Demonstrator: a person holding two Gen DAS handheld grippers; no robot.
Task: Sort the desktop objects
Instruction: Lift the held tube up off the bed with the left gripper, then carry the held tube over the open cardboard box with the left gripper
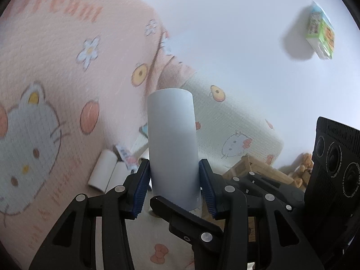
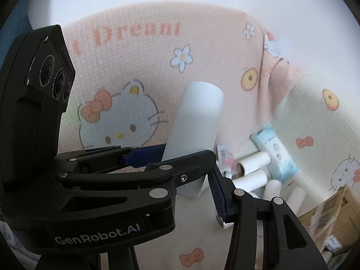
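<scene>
A plain white tube (image 1: 172, 139) stands upright between the blue pads of my left gripper (image 1: 175, 175), which is shut on its lower part. A black finger (image 1: 177, 211) of my right gripper crosses in front of the tube's bottom end. In the right wrist view the same tube (image 2: 195, 121) leans slightly. My left gripper (image 2: 186, 155) clasps it from the left. My right gripper (image 2: 191, 180) straddles the tube's base, its right blue pad (image 2: 217, 193) against the edge. Its other finger is hidden behind the left gripper.
A pink cartoon-cat cloth (image 2: 126, 72) fills the background. Below lie several white tubes (image 2: 254, 171), a light blue carton (image 2: 276, 155) and a small pink packet (image 2: 225, 159). A cardboard box (image 2: 333, 211) sits lower right. A green and white box (image 1: 319, 31) rests on the white surface.
</scene>
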